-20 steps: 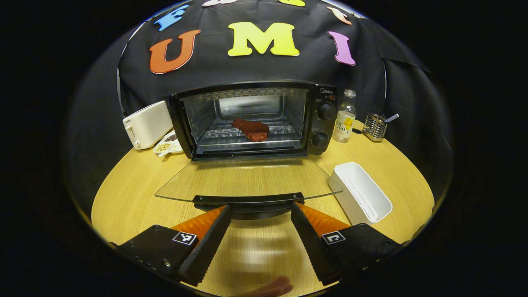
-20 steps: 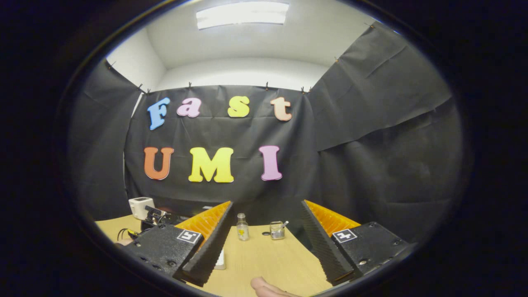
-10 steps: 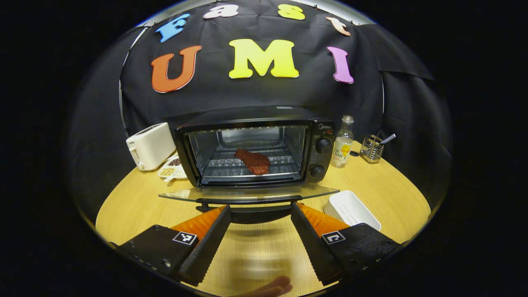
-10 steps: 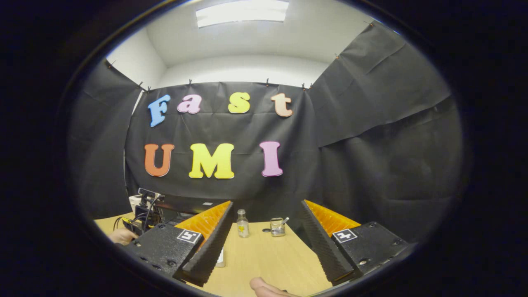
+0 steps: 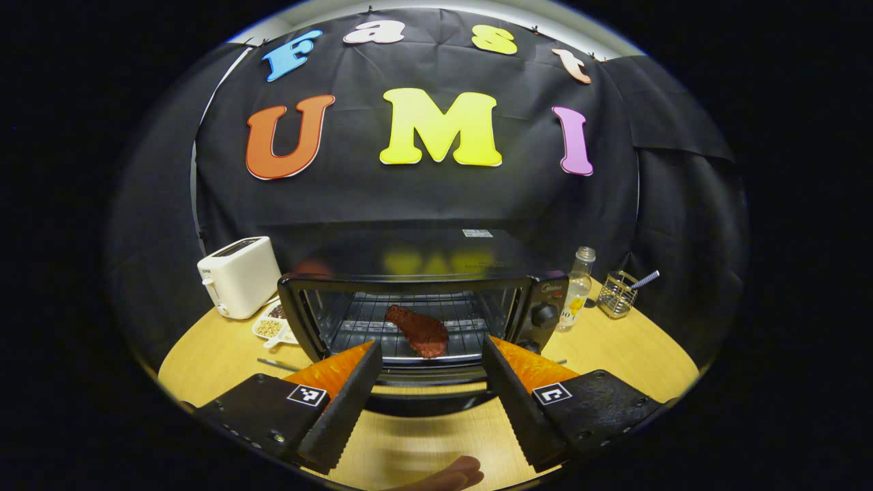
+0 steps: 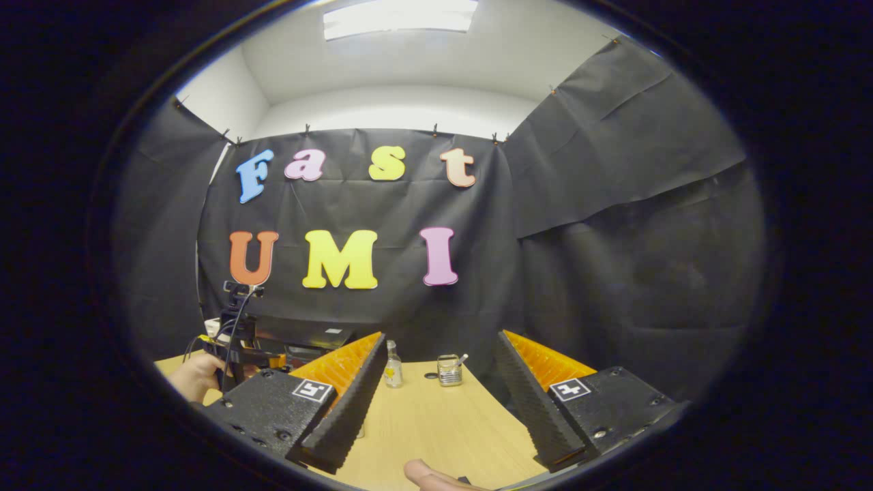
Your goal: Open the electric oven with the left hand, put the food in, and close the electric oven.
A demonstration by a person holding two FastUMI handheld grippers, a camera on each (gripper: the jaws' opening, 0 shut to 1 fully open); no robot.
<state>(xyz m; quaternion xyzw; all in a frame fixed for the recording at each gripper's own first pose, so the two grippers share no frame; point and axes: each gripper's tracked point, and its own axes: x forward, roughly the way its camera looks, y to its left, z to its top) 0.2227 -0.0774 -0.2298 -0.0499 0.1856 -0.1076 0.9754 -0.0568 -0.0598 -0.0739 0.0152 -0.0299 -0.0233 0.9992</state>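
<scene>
Jaws apart on our left gripper (image 5: pixel 428 382) under the oven door (image 5: pixel 416 320); it could slip and drop open.

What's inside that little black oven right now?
In the left gripper view, one reddish-brown piece of meat lies on the wire rack inside the oven. The open left gripper and door handle cover the bottom of the cavity.

The oven door (image 5: pixel 426 399) has swung up from lying flat a second ago to partway raised, its handle between the left tool's (image 5: pixel 428 354) spread fingers. In the right gripper view, the hand (image 6: pixel 194 375) holding that tool has risen.
</scene>
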